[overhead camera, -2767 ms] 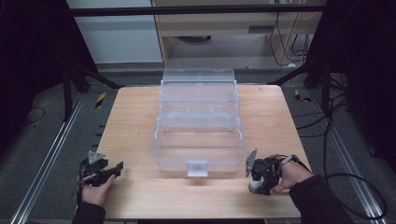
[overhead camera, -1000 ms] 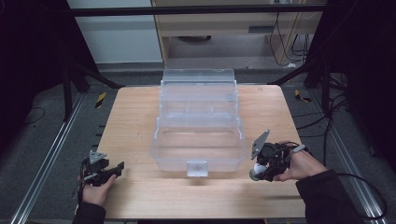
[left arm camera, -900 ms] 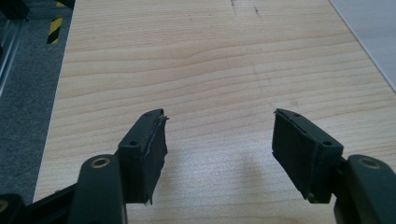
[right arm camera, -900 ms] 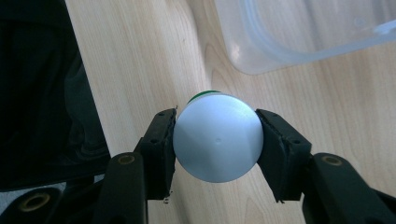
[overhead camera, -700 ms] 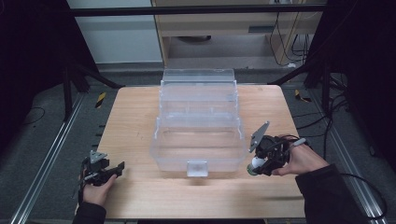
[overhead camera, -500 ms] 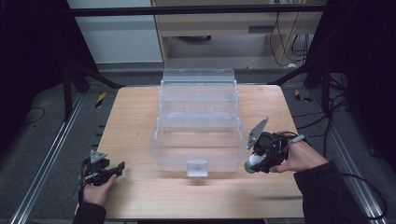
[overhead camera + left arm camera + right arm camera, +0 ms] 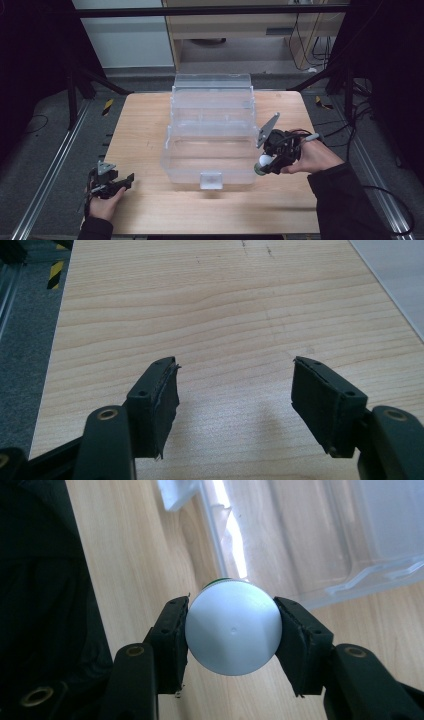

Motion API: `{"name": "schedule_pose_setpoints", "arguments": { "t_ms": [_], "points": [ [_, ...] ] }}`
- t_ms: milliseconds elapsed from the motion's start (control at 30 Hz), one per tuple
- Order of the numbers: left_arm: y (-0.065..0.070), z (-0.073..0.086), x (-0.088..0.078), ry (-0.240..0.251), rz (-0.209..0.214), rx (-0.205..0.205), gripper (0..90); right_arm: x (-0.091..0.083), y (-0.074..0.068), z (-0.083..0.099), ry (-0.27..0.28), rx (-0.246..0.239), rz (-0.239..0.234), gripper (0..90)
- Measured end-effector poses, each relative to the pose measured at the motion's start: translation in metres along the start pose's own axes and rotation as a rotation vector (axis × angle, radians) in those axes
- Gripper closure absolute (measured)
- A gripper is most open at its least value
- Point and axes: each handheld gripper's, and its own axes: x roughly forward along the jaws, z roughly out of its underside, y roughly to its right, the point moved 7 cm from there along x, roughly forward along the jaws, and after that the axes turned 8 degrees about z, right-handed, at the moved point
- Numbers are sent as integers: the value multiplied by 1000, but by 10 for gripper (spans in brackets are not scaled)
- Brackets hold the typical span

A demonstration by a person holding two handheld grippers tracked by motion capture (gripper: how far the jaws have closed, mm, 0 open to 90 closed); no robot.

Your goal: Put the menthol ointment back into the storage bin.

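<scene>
High view: a wooden table (image 7: 150, 125) is being used as the work surface, and a clear plastic box (image 7: 212, 130) with stepped trays is standing open in its middle, probably so that things can be put inside. The right gripper (image 7: 265, 165) is being held just beside the right wall of the box, above the table. A round white bulb-like thing (image 7: 232, 627) is being clamped between its two jaws, so it can be carried. The white dome is pointing toward the camera in the right gripper view; a green edge is showing behind, so its long axis is probably lying along the jaws. The left gripper (image 7: 235, 390) is being kept low at the table's near left corner, jaws wide and empty.
</scene>
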Motion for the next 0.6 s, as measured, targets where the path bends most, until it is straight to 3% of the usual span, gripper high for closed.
{"name": "schedule_pose_setpoints", "arguments": {
  "t_ms": [300, 600],
  "points": [
    [0, 0, 0, 1, 1, 0, 347, 2, 12, -16, 32, -14, 5, 503],
    [0, -1, 0, 2, 2, 6, 346, 14, 21, -24, 32, -4, 7, 503]
  ]
}}
